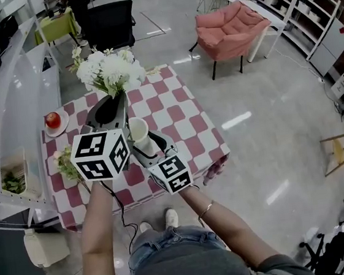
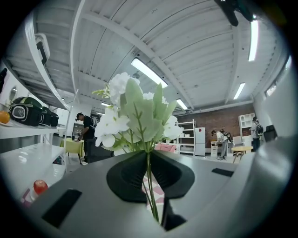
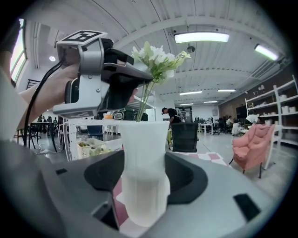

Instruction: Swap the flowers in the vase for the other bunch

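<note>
The left gripper pinches the stems of the white flowers just above the vase; the right gripper clamps that vase upright over the checked table; another bunch lies at the table's left.

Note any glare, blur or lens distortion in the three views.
Head view: straight lines bend strongly toward the edges, and bright glare patches sit on the floor. Left gripper view: the corners are dark and round, the flowers look fairly sharp, and the ceiling lights are washed out. Right gripper view: the vase is very close and soft at its base, and the ceiling light is blown out.
</note>
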Demonstrator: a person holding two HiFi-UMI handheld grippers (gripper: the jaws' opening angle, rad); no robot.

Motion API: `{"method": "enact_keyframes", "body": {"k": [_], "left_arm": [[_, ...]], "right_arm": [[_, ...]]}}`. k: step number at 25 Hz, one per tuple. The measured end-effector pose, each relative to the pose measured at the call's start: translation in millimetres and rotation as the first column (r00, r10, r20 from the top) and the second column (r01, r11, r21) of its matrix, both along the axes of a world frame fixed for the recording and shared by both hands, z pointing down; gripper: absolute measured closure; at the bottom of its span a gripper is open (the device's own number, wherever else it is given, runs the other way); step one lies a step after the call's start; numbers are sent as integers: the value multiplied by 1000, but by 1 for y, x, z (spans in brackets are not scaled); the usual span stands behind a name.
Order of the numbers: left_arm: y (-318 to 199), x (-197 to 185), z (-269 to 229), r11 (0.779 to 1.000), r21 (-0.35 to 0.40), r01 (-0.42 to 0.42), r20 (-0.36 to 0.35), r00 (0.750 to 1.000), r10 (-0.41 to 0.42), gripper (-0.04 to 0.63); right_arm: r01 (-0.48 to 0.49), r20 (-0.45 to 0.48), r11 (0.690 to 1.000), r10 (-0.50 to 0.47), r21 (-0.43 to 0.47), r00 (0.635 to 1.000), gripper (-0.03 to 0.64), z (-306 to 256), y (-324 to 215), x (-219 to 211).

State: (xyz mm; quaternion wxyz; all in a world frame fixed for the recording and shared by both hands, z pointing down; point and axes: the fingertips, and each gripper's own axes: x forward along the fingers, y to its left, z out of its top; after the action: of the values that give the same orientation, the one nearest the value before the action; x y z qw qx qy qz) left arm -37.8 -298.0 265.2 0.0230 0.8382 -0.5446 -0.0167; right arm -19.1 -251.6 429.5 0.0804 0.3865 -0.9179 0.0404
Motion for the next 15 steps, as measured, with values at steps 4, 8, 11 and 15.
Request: {"method": "enact_keyframes", "body": {"k": [4, 8, 11, 15], "left_arm": [[6, 2, 14, 999, -38, -25, 12, 1000, 26, 560], [10, 0, 30, 996, -82, -37, 17, 999, 38, 560], [13, -2, 44, 992, -119, -41, 14, 999, 43, 561], [18, -3, 60, 986, -157, -50, 18, 998, 54, 561]], "right_arm": [[-5, 3, 1000, 5, -1, 1000, 337, 0, 0, 1], [-13, 5, 1000, 13, -8, 1000, 336, 1, -1, 1], [-14, 4, 1000, 14, -10, 1000, 336, 2, -2, 0], [-15, 3, 1000, 15, -10, 1000, 336, 3, -1, 1]]}}
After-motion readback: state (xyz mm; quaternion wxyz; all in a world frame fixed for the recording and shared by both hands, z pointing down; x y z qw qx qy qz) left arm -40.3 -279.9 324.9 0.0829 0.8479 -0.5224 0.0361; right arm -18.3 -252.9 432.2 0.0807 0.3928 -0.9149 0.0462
